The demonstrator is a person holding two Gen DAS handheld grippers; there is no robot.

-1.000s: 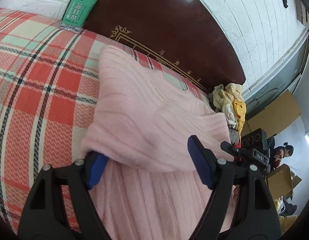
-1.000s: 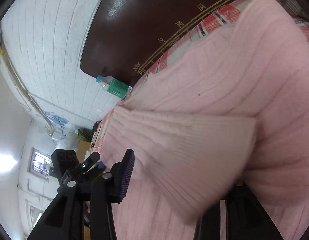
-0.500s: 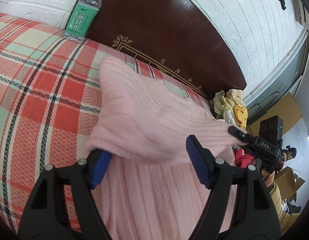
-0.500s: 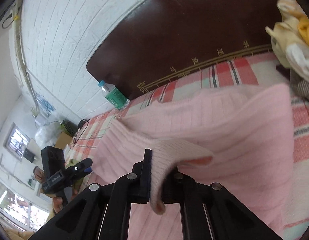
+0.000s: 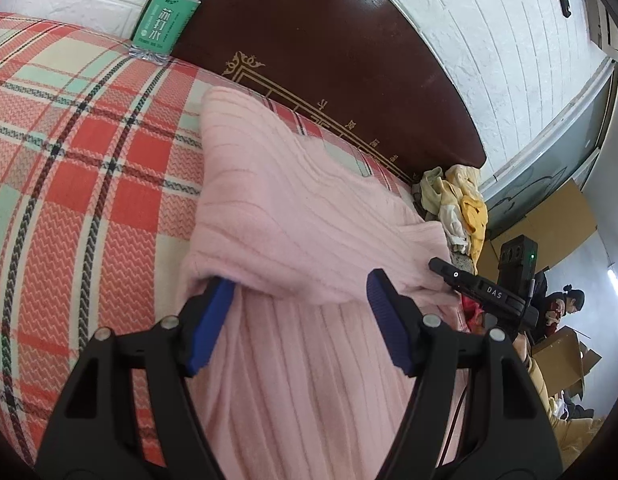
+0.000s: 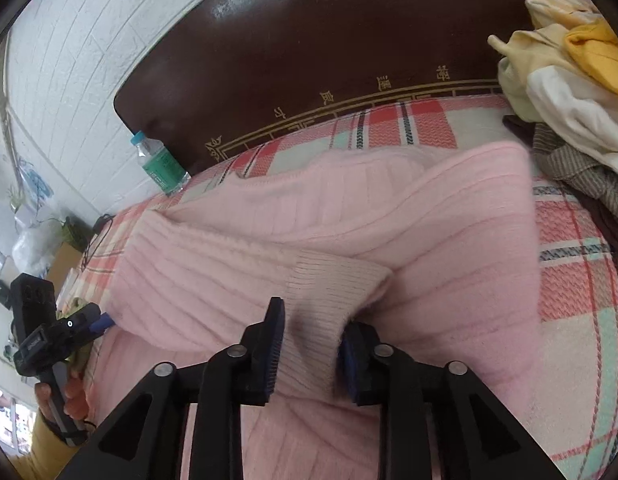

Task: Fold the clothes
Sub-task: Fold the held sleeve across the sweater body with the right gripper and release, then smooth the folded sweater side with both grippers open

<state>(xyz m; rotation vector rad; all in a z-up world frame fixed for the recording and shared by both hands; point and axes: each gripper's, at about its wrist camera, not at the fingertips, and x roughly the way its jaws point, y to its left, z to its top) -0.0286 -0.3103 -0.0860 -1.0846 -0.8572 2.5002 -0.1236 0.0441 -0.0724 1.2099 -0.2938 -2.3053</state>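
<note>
I see a pink ribbed sweater lying on the plaid bedcover, its upper part folded down over the lower.

My left gripper stands wide, jaws having eased inward a little. The folded edge drapes over its left pad; the right pad is clear of the knit, so nothing is clenched.

My right gripper has just been opening after a hard close. The sleeve cuff sits between its pads, but the left pad shows a gap from the knit. I read it as released.

A green-label water bottle stands by the dark headboard. A heap of yellow and cream clothes lies at the bed's far right corner.
</note>
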